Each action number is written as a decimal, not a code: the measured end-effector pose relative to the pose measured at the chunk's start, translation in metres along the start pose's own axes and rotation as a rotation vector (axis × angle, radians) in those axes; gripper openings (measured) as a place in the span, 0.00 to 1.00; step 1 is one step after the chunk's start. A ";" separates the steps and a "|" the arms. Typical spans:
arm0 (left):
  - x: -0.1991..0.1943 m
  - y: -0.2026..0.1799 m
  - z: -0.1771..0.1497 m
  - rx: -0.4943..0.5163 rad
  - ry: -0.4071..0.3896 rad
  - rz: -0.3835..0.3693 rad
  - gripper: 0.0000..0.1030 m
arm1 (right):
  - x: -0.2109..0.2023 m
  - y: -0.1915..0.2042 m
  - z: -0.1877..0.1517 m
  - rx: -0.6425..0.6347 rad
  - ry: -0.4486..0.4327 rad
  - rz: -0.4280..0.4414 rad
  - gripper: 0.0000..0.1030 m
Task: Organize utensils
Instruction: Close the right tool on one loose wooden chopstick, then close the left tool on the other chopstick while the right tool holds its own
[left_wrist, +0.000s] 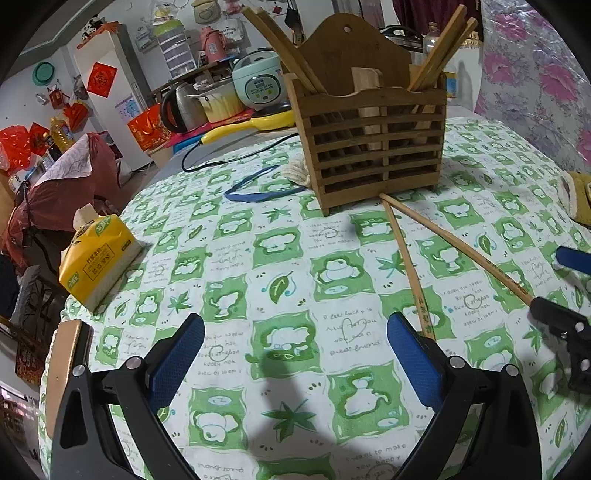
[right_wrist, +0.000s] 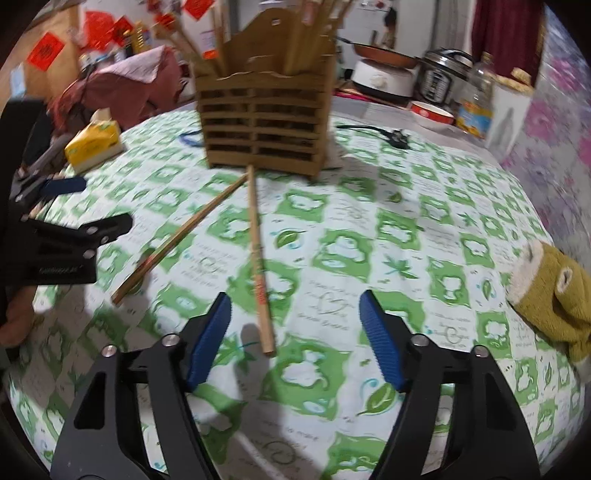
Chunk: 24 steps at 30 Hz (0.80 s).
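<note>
Left gripper (left_wrist: 295, 354): blue pads apart over the green-patterned cloth (left_wrist: 288, 258), empty. Right gripper (right_wrist: 295, 339): pads apart too, nothing pinched; near end of one chopstick (right_wrist: 258, 258) lying between them, untouched. Second chopstick (right_wrist: 177, 240) flat on the cloth just left, both far tips meeting at the foot of the wooden holder (right_wrist: 264, 122). More chopsticks upright inside the holder. Tissue pack (left_wrist: 99, 254) well off to the left.

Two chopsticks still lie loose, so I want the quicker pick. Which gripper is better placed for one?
Probably the right gripper: one chopstick's end lies between its open fingers. The left gripper hovers over bare cloth.
</note>
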<state>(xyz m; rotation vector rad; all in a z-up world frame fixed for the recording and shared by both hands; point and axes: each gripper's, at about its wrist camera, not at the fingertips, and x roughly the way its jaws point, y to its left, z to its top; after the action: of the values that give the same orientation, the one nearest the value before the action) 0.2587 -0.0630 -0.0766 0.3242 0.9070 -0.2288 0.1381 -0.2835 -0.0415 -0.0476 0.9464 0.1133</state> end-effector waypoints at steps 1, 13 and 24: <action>0.000 -0.002 0.000 0.003 0.001 -0.007 0.95 | 0.001 0.003 -0.001 -0.012 0.007 0.009 0.53; 0.005 -0.028 -0.008 0.100 0.073 -0.265 0.73 | 0.009 -0.013 -0.003 0.063 0.064 0.009 0.09; -0.006 -0.041 -0.026 0.173 0.062 -0.340 0.09 | 0.009 -0.017 -0.005 0.072 0.075 0.007 0.10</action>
<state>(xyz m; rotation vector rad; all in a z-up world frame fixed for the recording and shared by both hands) 0.2221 -0.0912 -0.0939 0.3365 1.0039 -0.6159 0.1415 -0.2999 -0.0516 0.0177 1.0250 0.0842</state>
